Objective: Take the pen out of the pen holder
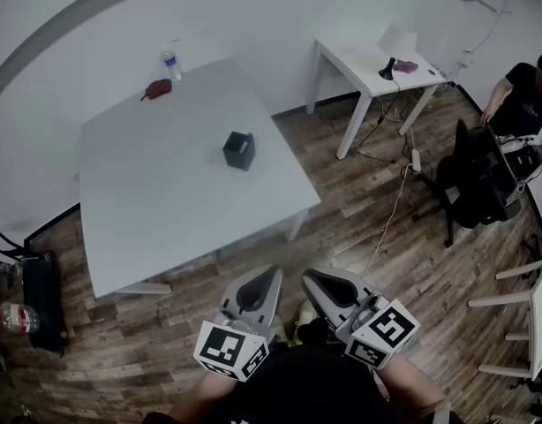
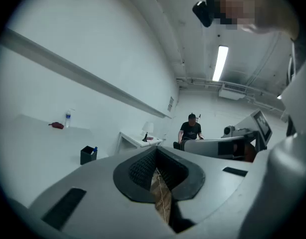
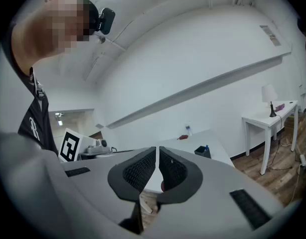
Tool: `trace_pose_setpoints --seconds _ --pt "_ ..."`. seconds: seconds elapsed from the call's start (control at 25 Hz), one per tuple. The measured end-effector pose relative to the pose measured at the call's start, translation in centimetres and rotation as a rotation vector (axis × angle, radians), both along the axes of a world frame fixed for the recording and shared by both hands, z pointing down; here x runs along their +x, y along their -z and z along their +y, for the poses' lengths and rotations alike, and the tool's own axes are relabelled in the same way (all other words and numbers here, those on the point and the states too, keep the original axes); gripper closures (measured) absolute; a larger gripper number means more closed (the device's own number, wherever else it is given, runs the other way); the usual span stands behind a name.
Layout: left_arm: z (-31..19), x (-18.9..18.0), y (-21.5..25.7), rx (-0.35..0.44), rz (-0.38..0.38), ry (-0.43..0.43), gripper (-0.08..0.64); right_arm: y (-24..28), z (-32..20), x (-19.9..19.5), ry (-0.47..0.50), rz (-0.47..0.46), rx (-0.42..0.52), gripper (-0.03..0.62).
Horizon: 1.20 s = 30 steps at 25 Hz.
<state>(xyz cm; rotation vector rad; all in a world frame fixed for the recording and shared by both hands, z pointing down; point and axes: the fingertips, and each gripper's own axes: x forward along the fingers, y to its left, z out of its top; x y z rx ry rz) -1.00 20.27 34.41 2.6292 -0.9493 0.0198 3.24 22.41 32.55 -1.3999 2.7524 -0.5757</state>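
A dark square pen holder (image 1: 240,151) stands near the middle of the white table (image 1: 165,201), with a blue pen (image 1: 245,143) sticking up in it. The holder also shows far off in the left gripper view (image 2: 87,155) and in the right gripper view (image 3: 202,152). Both grippers hang side by side close to my body, over the wooden floor in front of the table's near edge. The left gripper (image 1: 273,272) (image 2: 156,151) is shut with nothing in it. The right gripper (image 1: 308,275) (image 3: 157,149) is shut and empty too.
A water bottle (image 1: 170,64) and a small red object (image 1: 156,88) lie at the table's far end. A white side table with a lamp (image 1: 381,64) stands to the right, and a cable (image 1: 390,219) runs across the floor. A person (image 1: 527,87) sits by a black chair (image 1: 474,179).
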Motion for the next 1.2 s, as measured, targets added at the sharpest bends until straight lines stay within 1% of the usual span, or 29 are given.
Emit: trace_pose_setpoints --seconds 0.16,0.28,0.44,0.72,0.92,1.08,1.2 --pt "-2.7 0.5 0.0 0.0 -0.005 0.014 0.555 -0.4 -3.2 0.6 0.018 -0.015 -0.006 0.577" --pt "-5.2 0.9 -0.1 -0.002 -0.016 0.042 0.555 -0.7 -6.1 1.0 0.051 -0.03 -0.012 0.577" --pt "-8.8 1.4 0.1 -0.005 -0.036 0.097 0.555 -0.9 -10.2 1.5 0.129 -0.044 -0.019 0.577" --pt "-14.0 2.3 0.1 -0.029 -0.062 0.21 0.555 -1.5 -16.4 3.3 0.231 -0.057 -0.029 0.577" --pt "-17.1 2.7 0.0 -0.026 -0.085 0.273 0.555 -2.9 -20.4 4.3 0.268 -0.061 -0.053 0.577" --pt "-18.9 2.6 -1.2 -0.024 -0.107 0.283 0.555 -5.6 -22.9 3.9 0.282 -0.047 -0.099 0.577" --pt "-20.5 2.7 -2.1 -0.024 -0.124 0.27 0.555 -7.4 -25.6 3.8 0.281 -0.01 -0.137 0.575"
